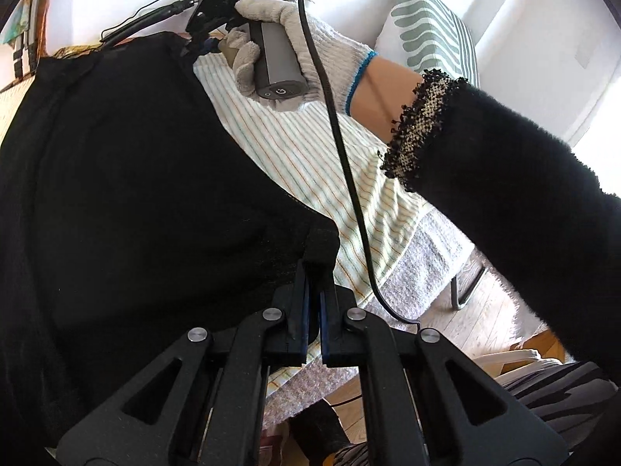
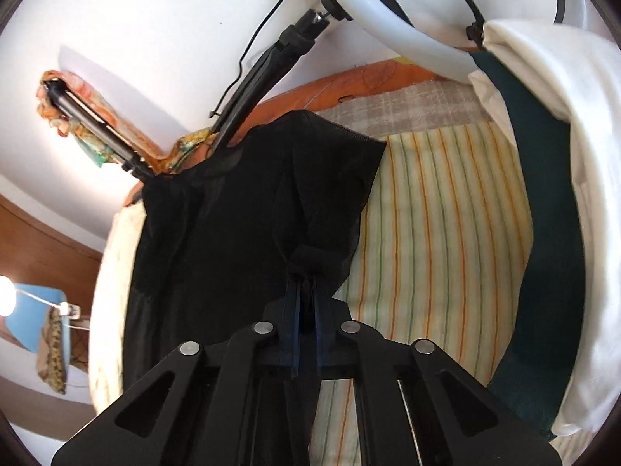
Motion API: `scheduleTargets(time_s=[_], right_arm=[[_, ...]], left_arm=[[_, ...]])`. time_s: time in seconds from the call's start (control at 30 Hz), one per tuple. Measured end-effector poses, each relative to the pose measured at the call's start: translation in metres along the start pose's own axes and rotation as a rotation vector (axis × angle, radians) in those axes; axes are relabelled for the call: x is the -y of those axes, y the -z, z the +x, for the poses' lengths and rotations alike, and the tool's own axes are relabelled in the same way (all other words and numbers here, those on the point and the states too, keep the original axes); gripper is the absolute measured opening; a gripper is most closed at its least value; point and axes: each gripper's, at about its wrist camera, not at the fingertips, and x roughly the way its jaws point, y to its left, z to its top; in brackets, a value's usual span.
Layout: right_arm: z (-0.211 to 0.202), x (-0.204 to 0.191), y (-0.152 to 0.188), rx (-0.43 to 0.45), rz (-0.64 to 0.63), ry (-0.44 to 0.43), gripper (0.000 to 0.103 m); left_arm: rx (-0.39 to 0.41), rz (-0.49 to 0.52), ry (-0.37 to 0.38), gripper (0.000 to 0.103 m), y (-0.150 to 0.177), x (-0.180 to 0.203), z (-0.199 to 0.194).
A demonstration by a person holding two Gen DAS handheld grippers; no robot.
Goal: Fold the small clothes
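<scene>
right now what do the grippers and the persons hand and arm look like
Both the left gripper and the right gripper are matte black linkage frames with silver pivot pins and dark blue finger pads. The right hand wears a white knit glove with blue cuff trim; a fuzzy black sleeve has a gold-beaded cuff. A black cable trails down.

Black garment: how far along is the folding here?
Early. Done: both grippers, left and right, have pinched the black garment at its edges. In hand: it is held up over the striped sheet. Left: no fold shows; laying and folding remain.
</scene>
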Motion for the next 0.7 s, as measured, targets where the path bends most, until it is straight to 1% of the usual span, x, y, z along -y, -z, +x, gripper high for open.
scheduleTargets(time_s=[0.2,0.37,0.47,0.53,0.57,0.63,0.7], right_arm=[[-0.017,-0.015,-0.008,0.062,-0.027,0.051,0.003],[-0.020,-0.048,-0.013,0.081,-0.086,0.086,0.003],[-0.017,-0.073,-0.015,0.079,-0.132,0.111,0.003],[-0.012,-0.084,-0.014,0.069,-0.164,0.140,0.003],[-0.010,-0.087,-0.013,0.063,-0.178,0.153,0.003],[-0.008,-0.085,-0.012,0.051,-0.184,0.172,0.003],[-0.007,-0.077,-0.012,0.031,-0.168,0.169,0.003]], left_arm=[[0.022,-0.044,0.033,0.002,0.005,-0.017,-0.014],[0.051,-0.084,0.058,0.002,0.008,-0.034,-0.030],[0.063,-0.110,0.066,0.002,0.009,-0.044,-0.037],[0.065,-0.102,0.055,0.002,0.011,-0.047,-0.039],[0.058,-0.100,0.062,0.002,0.011,-0.047,-0.039],[0.055,-0.109,0.079,0.002,0.008,-0.044,-0.035],[0.054,-0.082,0.059,0.002,0.004,-0.037,-0.029]])
